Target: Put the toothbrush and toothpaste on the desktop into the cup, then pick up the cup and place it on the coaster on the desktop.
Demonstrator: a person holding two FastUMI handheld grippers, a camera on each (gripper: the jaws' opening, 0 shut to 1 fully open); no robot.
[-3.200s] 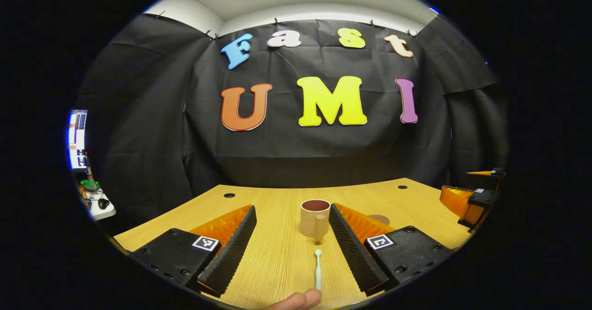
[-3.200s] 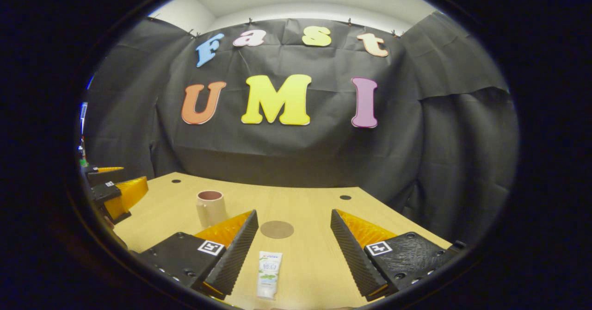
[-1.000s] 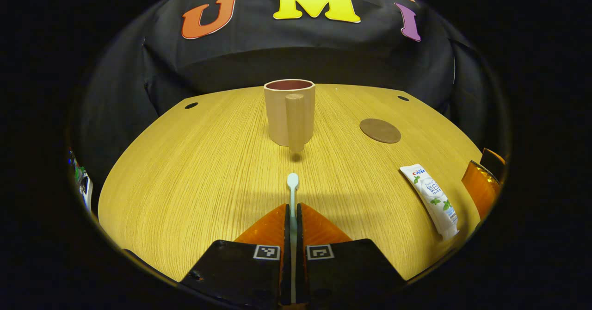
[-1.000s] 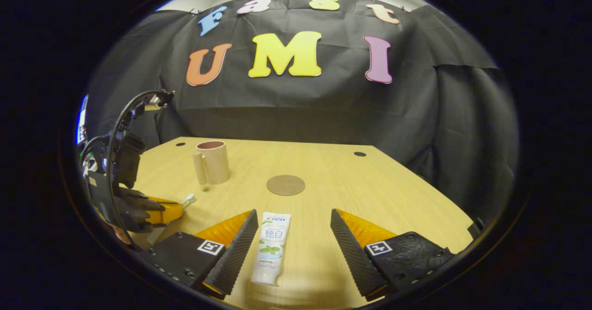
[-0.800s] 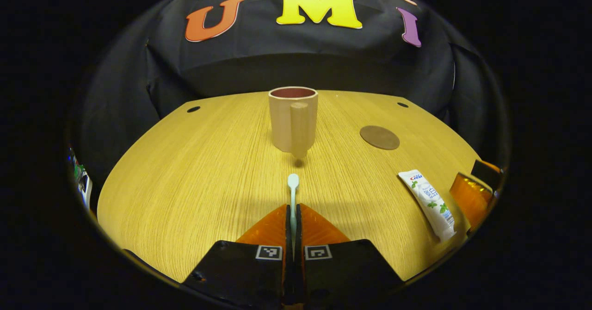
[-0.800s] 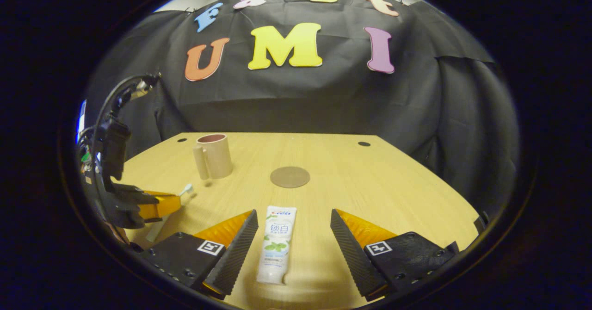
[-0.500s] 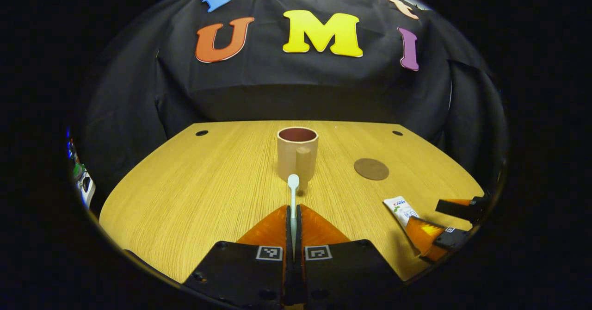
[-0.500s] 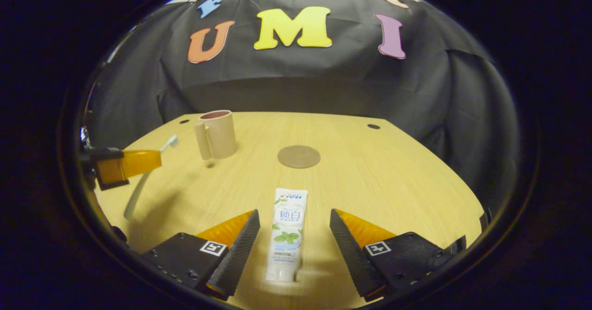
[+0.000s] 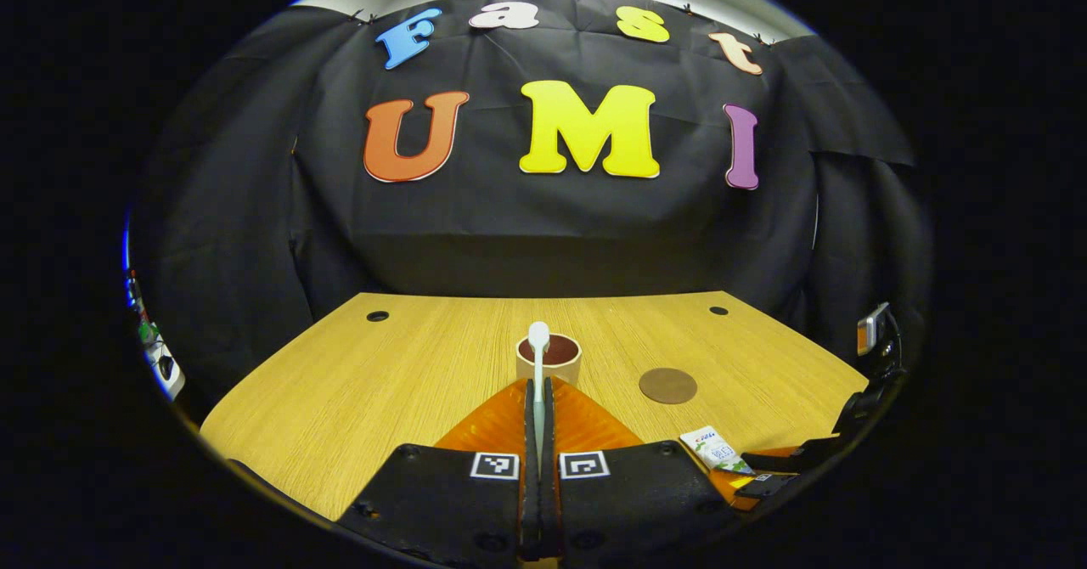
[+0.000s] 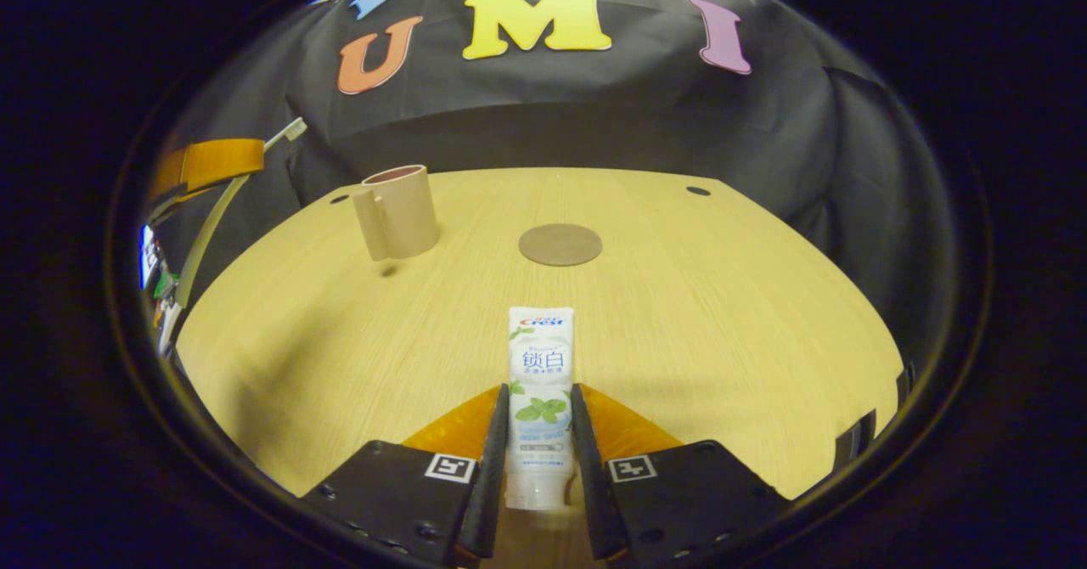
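Above worktop (image 9: 340, 399), left hand-held gripper (image 9: 537, 382) clamps toothbrush (image 9: 538, 357) near cup (image 9: 549, 358); right hand-held gripper (image 10: 537, 433) closed on toothpaste (image 10: 537, 391).

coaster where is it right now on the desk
In the right gripper view the round brown coaster lies flat on the wooden desktop, right of the cup and beyond the toothpaste, apart from both and bare.
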